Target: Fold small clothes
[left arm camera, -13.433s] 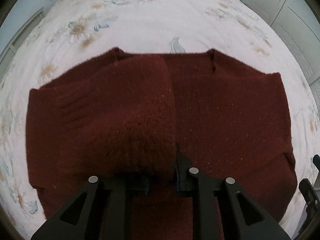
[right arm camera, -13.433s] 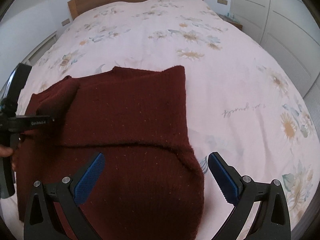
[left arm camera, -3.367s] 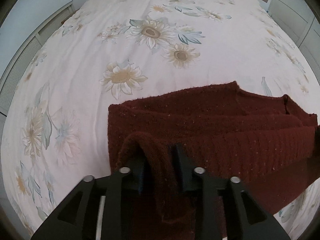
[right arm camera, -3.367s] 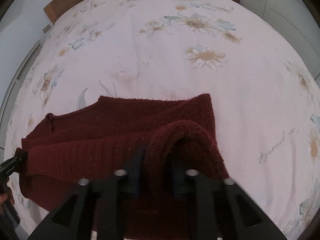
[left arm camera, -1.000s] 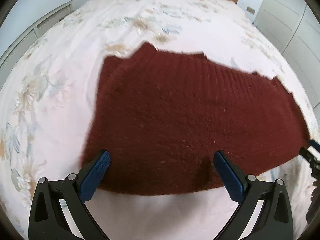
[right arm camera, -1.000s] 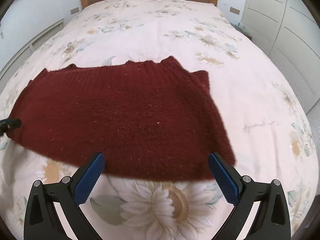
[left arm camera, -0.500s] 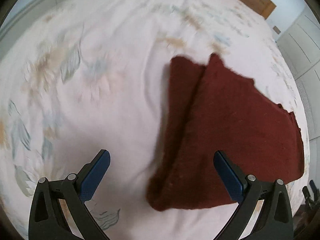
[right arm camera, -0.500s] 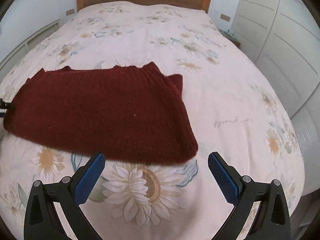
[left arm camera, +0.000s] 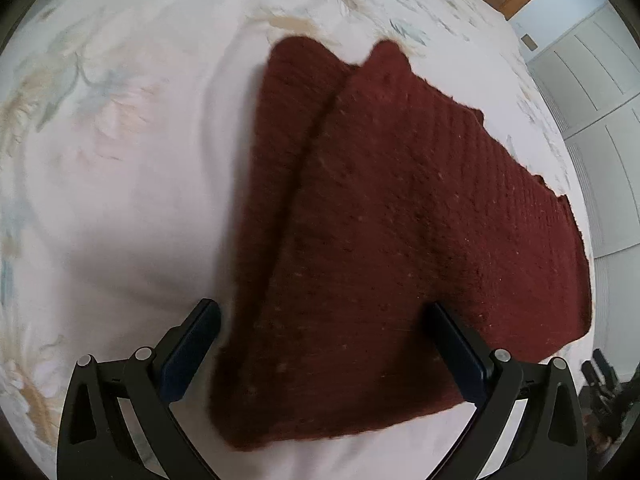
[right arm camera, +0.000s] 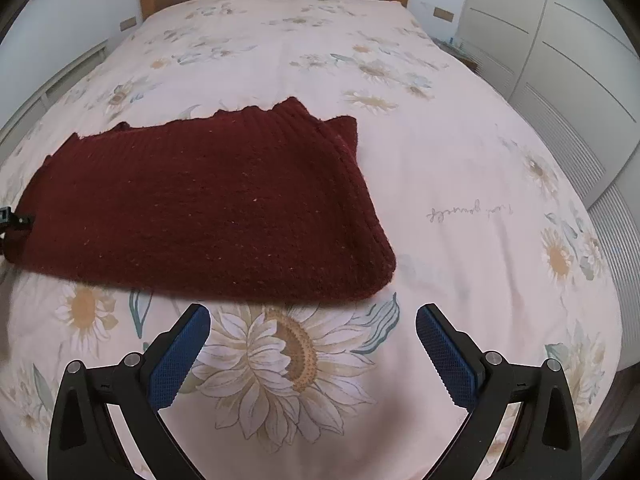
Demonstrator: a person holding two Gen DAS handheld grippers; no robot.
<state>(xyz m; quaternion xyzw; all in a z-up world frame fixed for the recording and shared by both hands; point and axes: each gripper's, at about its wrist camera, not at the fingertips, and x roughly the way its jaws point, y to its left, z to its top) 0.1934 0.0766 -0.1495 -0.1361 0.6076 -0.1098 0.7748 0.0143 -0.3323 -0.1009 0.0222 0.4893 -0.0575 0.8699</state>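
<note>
the folded dark red sweater (right arm camera: 208,208) lies flat on the floral bedspread (right arm camera: 460,168), filling the left centre of the right wrist frame and the centre and right of the left wrist frame. the left claw (left arm camera: 320,344) is spread wide and holds nothing, low in its frame with the sweater's near end between its fingers. the right claw (right arm camera: 313,348) is also wide and holds nothing, over a printed sunflower (right arm camera: 288,352) just below the sweater's near edge.

Soft even daylight, fisheye-bent edges, left view motion-blurred.
</note>
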